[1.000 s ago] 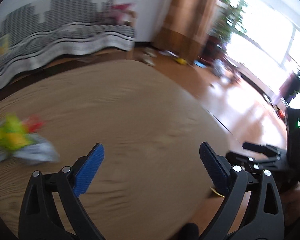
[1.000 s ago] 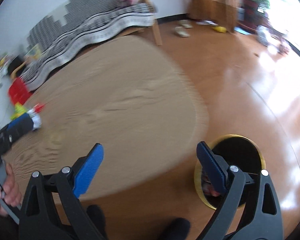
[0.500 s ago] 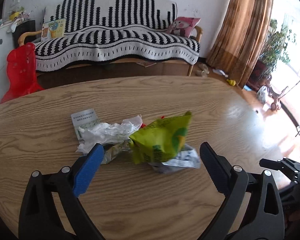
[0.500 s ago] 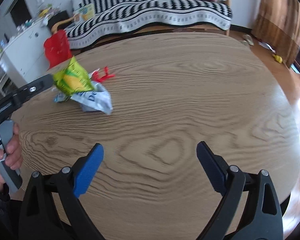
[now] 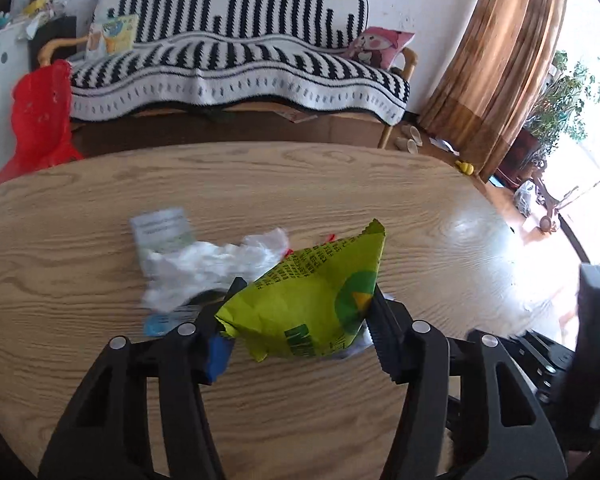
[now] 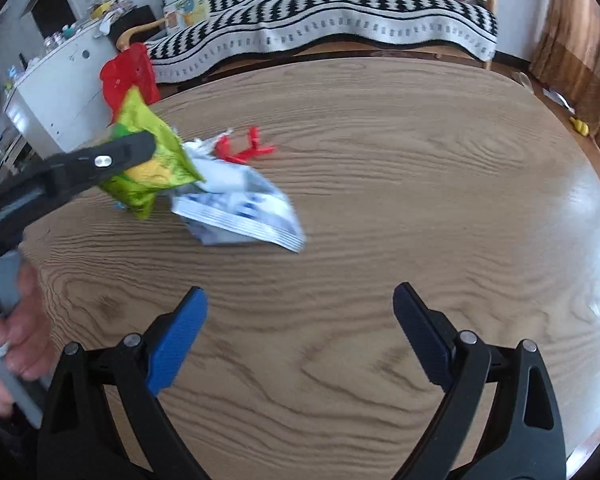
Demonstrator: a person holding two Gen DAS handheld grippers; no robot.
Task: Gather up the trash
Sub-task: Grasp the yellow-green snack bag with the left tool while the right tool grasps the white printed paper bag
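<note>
The left tongs [image 5: 300,332] have just been closing, and their two fingers now press either side of a green snack bag [image 5: 316,300], which bulges up between them. That bag sits at the near side of a small heap of litter on the oval wooden tabletop [image 5: 340,184]. Just behind it lies a crumpled white plastic wrapper [image 5: 216,264], and past that a flat white printed packet [image 5: 162,230]. From the right side, a silvery blue-and-white pouch [image 6: 240,216] lies touching the green bag, with a small red plastic piece [image 6: 246,150] beside it further back. The right tongs [image 6: 300,340] hang over bare wood nearer the edge, fingers spread wide with nothing between them. A hand [image 6: 8,336] grips the left tool's handle. Beyond the tabletop stands a striped sofa [image 5: 236,64]
</note>
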